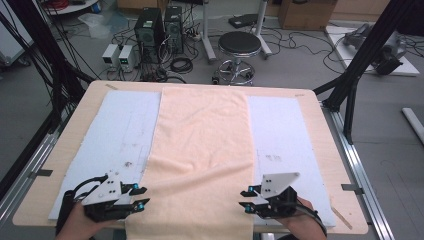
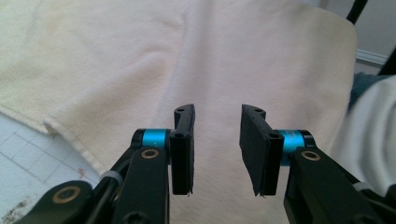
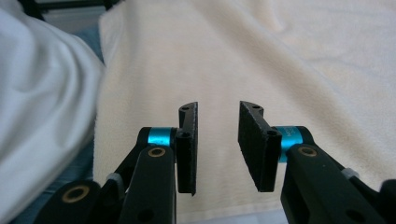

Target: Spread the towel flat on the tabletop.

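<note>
The towel (image 1: 202, 145) is soft, napped terry cloth, matt. The mat (image 1: 125, 135) beneath looks like matt, slightly rough foam or felt. The table (image 1: 320, 125) edge is pale smooth wood. Gripper pads (image 2: 182, 149) are matt black, maybe rubber.

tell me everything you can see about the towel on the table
The towel is a long, pale cream strip of soft, fuzzy terry cloth with hemmed edges. It lies flat lengthwise down the middle of the table, on a light blue mat, its near end hanging over the table's front edge. Shallow wrinkles cross it, with a raised fold near the front. Nothing grips it: the left gripper and right gripper sit open at its side edges.
</note>
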The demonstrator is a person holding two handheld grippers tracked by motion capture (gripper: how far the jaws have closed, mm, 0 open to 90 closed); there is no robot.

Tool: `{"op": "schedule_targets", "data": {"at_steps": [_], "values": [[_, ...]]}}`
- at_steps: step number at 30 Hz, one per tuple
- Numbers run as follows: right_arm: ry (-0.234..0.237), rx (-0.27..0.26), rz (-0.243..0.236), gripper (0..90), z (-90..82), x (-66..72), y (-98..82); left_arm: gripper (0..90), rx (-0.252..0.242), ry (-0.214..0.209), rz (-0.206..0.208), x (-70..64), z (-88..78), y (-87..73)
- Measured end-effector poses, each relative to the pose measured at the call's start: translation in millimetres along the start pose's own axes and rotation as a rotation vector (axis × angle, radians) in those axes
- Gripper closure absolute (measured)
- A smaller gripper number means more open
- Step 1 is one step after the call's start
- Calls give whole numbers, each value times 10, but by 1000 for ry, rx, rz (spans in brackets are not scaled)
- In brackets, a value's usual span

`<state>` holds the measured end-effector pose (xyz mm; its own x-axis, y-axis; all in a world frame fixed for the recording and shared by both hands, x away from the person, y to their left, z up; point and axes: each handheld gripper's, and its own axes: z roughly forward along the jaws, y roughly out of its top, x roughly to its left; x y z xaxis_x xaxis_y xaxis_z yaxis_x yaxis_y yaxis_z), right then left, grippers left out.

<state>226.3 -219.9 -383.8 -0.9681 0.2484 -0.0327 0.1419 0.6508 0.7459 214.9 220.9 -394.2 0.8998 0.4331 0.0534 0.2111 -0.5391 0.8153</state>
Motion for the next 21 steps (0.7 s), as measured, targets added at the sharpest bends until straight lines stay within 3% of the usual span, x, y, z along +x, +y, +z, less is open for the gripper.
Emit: {"op": "schedule_targets", "data": {"at_steps": [2, 4, 6, 8, 10, 11, 13, 16, 19, 21], "values": [[-12, 25, -6, 647, 135, -107, -38, 646, 20, 9, -21, 101, 130, -53], [11, 48, 18, 633, 312, -229, -105, 637, 57, 15, -44, 207, 272, -108], [24, 68, 29, 634, 427, -291, -152, 634, 102, -1, -55, 275, 384, -154], [34, 127, 30, 674, 535, -314, -192, 645, 145, -23, -58, 301, 456, -181], [56, 105, 28, 784, 531, -322, -215, 721, 143, -32, -45, 279, 469, -193], [60, 108, 32, 828, 524, -318, -219, 799, 149, -37, -44, 259, 465, -188], [61, 119, 0, 864, 510, -284, -207, 836, 159, -32, -46, 192, 441, -181], [60, 139, -17, 870, 476, -244, -195, 844, 161, -43, -45, 95, 381, -189], [82, 120, -17, 869, 413, -200, -207, 831, 160, -41, -43, 20, 303, -195], [89, 114, -19, 852, 378, -177, -214, 780, 154, -63, -63, 19, 261, -199]]}}
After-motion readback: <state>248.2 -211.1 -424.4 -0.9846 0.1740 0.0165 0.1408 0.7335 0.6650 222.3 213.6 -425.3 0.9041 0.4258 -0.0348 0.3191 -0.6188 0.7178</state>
